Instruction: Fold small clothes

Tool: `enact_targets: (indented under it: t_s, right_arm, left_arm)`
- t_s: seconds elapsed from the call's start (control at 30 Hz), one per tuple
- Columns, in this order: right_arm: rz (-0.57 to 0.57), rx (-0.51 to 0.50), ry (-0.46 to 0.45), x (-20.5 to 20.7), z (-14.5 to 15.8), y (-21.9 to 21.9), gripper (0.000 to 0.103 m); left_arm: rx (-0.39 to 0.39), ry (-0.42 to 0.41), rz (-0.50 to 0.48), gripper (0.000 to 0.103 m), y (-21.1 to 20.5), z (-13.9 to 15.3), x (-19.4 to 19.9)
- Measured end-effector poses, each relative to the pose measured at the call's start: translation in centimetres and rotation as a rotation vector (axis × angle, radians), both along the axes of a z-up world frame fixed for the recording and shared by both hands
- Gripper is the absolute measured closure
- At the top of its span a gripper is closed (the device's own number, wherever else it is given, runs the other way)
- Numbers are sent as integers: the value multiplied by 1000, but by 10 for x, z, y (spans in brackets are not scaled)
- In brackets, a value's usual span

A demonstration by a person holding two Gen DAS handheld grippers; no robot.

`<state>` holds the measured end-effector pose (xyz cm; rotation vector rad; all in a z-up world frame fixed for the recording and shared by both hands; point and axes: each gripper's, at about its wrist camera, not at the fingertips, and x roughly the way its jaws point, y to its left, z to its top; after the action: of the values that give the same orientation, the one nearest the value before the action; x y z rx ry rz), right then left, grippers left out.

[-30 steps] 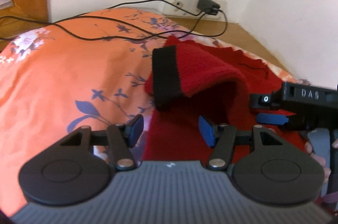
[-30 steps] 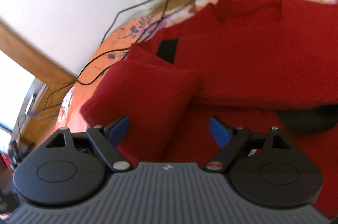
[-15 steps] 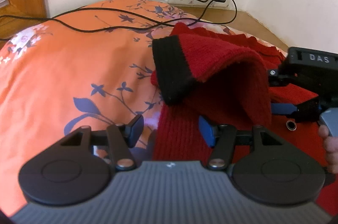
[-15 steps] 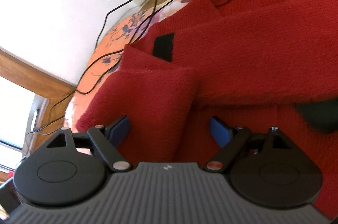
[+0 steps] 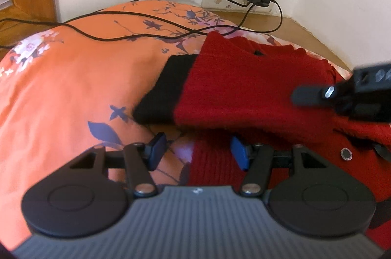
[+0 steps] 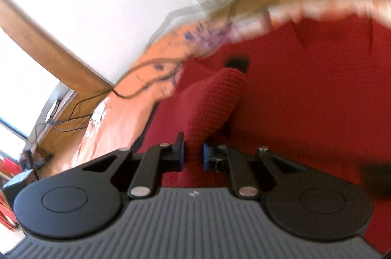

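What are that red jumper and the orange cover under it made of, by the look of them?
The red sweater looks like a chunky wool or acrylic knit: ribbed stitches show, with a matte, fuzzy surface and a black cuff. The orange bedcover looks like smooth woven cotton or polyester, printed with flowers and faintly shiny; which fibre cannot be told.

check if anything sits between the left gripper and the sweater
Nothing visible does. The open left gripper sits right at the sweater edge, under the sleeve's black cuff. The cable lies farther back on the bedspread.
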<state>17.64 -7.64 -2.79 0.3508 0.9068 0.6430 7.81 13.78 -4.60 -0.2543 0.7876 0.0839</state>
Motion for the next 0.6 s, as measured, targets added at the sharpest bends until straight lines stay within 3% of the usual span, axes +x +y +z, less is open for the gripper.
enact_targets:
  t_s: [0.17,0.27,0.47,0.6]
  right_arm:
    - [-6,-87,-187,4,37,-4,89]
    - [-39,-133,-227,12,38,-11,89]
    - [-107,-196,-127,32,-5,-31,88]
    - [-142,-186,-87,34,-34,-42,87]
  left_arm:
    - [23,-1,8,44,1,1,4]
    - [33,2,8,44,0,0,5]
    - [54,1,1,44,-2,-2,5]
    - [55,4,-3,44,-2,-3,6]
